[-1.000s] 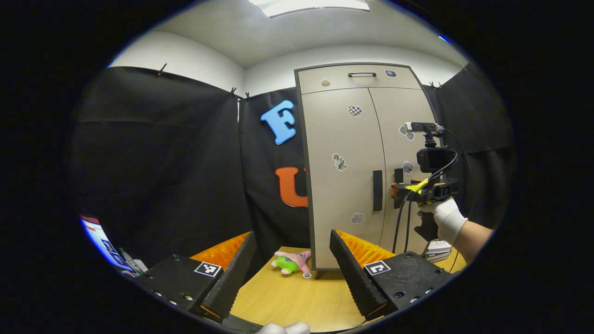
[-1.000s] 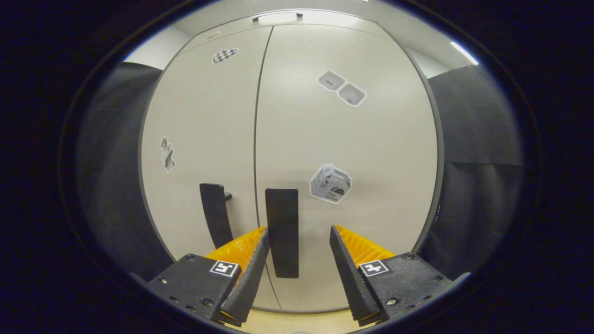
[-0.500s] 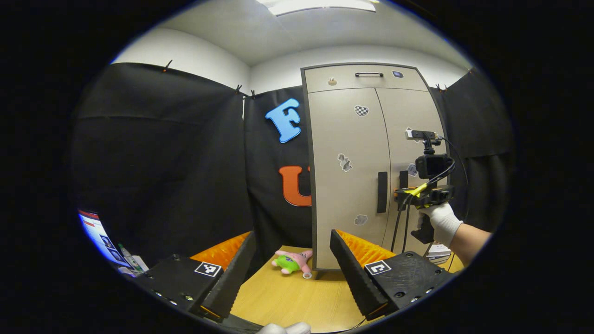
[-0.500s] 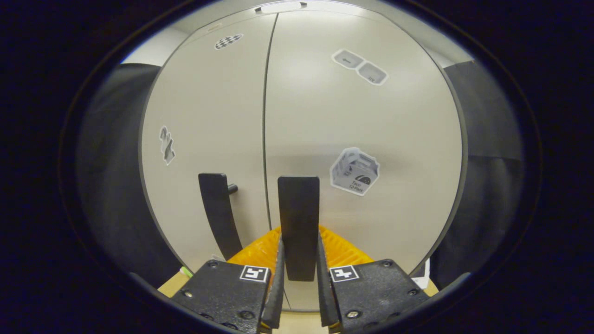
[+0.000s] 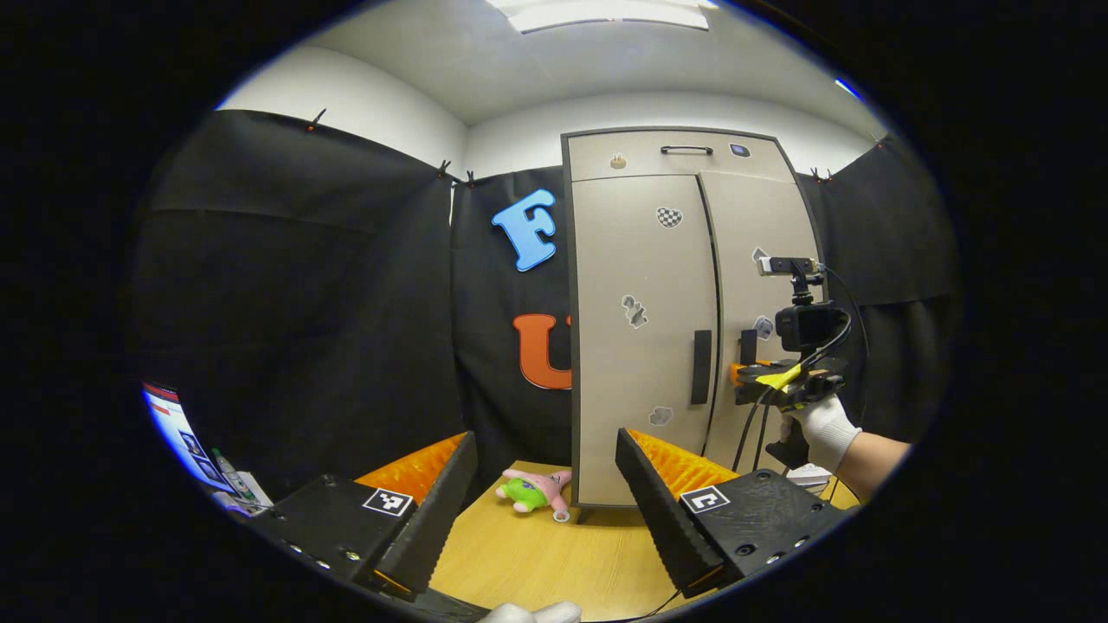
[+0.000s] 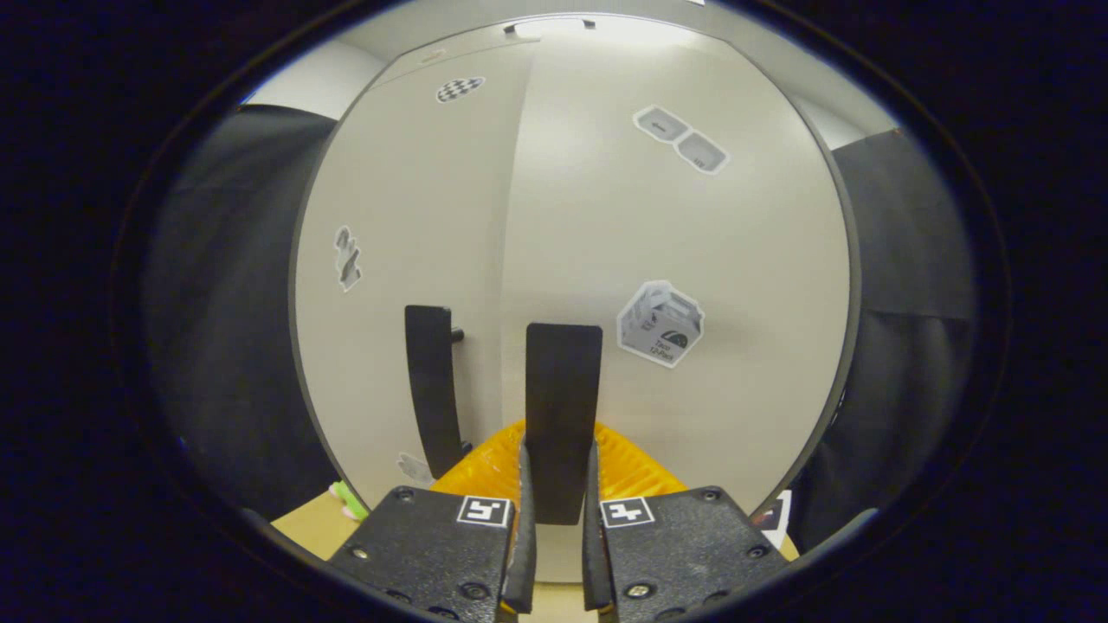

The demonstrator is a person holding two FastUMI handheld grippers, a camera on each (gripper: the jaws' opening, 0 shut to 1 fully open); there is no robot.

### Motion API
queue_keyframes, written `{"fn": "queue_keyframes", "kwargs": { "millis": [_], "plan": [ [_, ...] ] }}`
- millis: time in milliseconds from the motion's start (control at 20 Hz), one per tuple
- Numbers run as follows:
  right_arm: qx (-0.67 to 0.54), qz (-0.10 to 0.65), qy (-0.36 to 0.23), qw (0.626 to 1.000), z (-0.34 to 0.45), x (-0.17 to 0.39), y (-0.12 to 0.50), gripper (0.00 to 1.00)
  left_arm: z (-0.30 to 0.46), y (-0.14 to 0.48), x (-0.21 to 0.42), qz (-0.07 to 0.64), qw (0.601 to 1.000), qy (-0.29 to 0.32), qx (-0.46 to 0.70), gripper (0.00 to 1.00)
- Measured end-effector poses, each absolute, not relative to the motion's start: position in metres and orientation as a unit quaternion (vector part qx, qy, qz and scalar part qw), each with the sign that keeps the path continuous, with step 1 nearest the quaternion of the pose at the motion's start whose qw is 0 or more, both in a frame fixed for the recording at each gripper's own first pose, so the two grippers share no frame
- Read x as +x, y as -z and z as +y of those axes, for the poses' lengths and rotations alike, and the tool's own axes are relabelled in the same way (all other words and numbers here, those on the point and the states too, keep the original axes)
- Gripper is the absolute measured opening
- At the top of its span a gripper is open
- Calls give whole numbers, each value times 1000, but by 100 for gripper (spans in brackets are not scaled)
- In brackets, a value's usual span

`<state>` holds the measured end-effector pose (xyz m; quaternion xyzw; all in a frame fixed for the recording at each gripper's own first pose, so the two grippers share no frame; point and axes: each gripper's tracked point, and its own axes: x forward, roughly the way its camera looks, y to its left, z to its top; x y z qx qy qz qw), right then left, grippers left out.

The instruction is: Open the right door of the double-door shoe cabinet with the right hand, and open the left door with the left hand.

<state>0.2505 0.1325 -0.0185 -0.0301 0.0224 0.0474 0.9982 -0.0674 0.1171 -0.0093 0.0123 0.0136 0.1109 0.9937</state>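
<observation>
Right gripper (image 6: 556,519) clamps the right door's (image 6: 692,225) stiff handle (image 6: 563,407); looks light, hinged. Left gripper (image 5: 541,506) open, idle.

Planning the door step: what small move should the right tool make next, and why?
Probably pull back along the hinge arc: the right tool is clamped on the right door handle, and the right door looks barely ajar, if at all.
</observation>
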Motion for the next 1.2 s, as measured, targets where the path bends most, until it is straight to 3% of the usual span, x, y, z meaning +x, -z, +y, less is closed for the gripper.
{"fn": "queue_keyframes", "kwargs": {
  "millis": [400,1200],
  "plan": [
    [-18,36,-84,996,104,183,23,24,92,13,-70,6,996,-84,13,96],
    [-18,44,-72,996,34,106,26,22,37,28,-41,21,1000,-22,-3,96]
  ]
}}
